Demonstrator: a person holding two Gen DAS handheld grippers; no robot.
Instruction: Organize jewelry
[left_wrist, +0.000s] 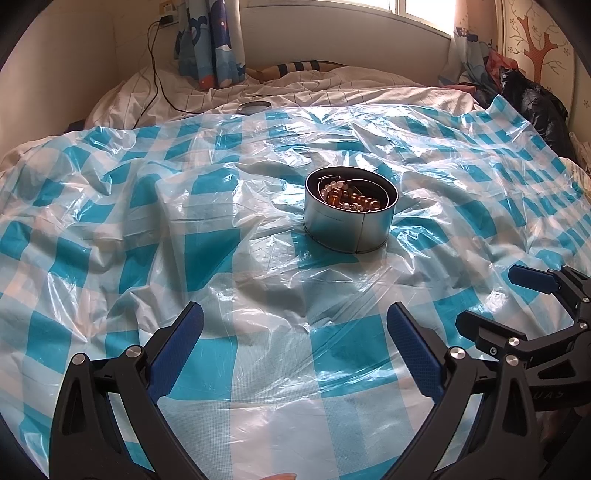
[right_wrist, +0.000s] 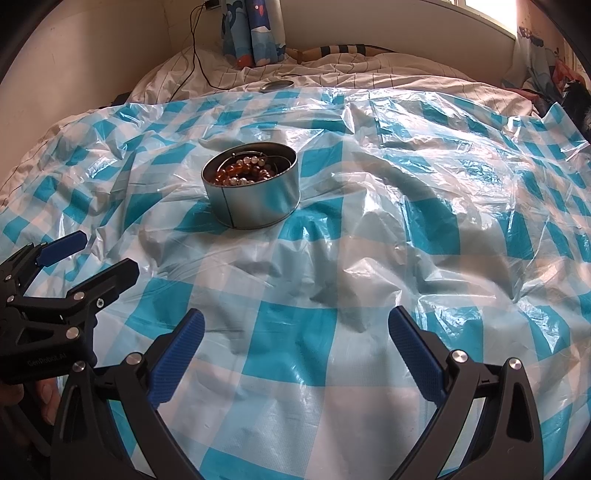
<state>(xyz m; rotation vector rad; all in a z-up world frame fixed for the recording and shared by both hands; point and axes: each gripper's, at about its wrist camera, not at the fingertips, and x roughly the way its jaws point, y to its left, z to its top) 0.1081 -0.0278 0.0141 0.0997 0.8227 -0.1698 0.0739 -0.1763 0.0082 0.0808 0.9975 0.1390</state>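
Note:
A round metal tin (left_wrist: 349, 225) (right_wrist: 255, 201) stands on the blue-and-white checked plastic sheet, holding amber and pale bead jewelry (left_wrist: 351, 199) (right_wrist: 242, 171) and thin wire hoops. Its lid (left_wrist: 254, 107) (right_wrist: 276, 86) lies far back at the sheet's edge. My left gripper (left_wrist: 295, 339) is open and empty, well short of the tin. My right gripper (right_wrist: 295, 339) is open and empty too, nearer than the tin and to its right. Each gripper shows in the other's view: the right one (left_wrist: 495, 301) at lower right, the left one (right_wrist: 99, 251) at lower left.
The plastic sheet (left_wrist: 184, 258) (right_wrist: 406, 221) is crumpled over a bed with white striped bedding (left_wrist: 295, 88). A black cable (left_wrist: 155, 66) runs down the wall at back left. Curtains (left_wrist: 210, 44) hang behind; dark bags (left_wrist: 532, 99) sit at far right.

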